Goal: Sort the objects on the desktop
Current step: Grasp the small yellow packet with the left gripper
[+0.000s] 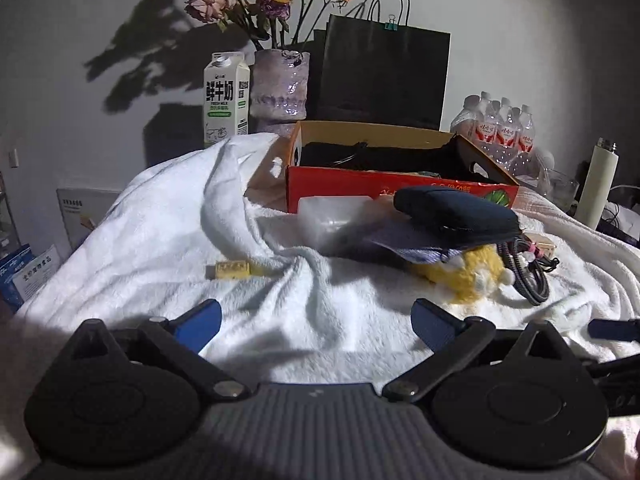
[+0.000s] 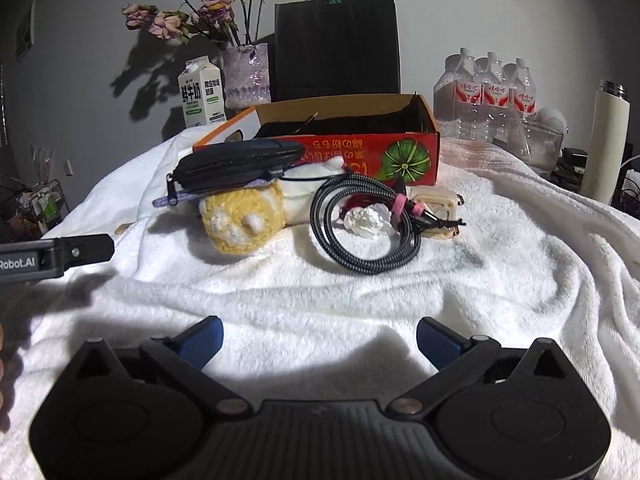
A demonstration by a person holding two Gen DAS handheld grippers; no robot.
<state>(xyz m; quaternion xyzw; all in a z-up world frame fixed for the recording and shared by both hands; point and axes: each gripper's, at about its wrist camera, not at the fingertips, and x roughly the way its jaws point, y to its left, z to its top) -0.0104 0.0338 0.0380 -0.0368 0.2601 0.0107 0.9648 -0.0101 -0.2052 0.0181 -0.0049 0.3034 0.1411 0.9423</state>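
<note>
The left tongs stand wide apart with nothing between their blue pads, low over the white towel that covers the bench. The right tongs are spread just as wide and also hold nothing. Ahead of the right tongs, slightly to their left, lies a yellow plush toy; a dark zip pouch rests on top of it, with a thin purple item poking out beneath the pouch. Straight ahead of the right tongs a braided cable lies coiled on the towel, bound with a pink strap, and a small white crumpled piece sits inside its loop. A cream charger touches the far right side of the coil. Beyond all of these stands the open red box with dark contents inside. From the left wrist camera, the same cluster lies ahead and to the right of the left tongs, while a small yellow block lies alone on the towel ahead and to their left. Behind the box stand a milk carton, a vase of dried roses, a black paper bag, and packed water bottles.
</note>
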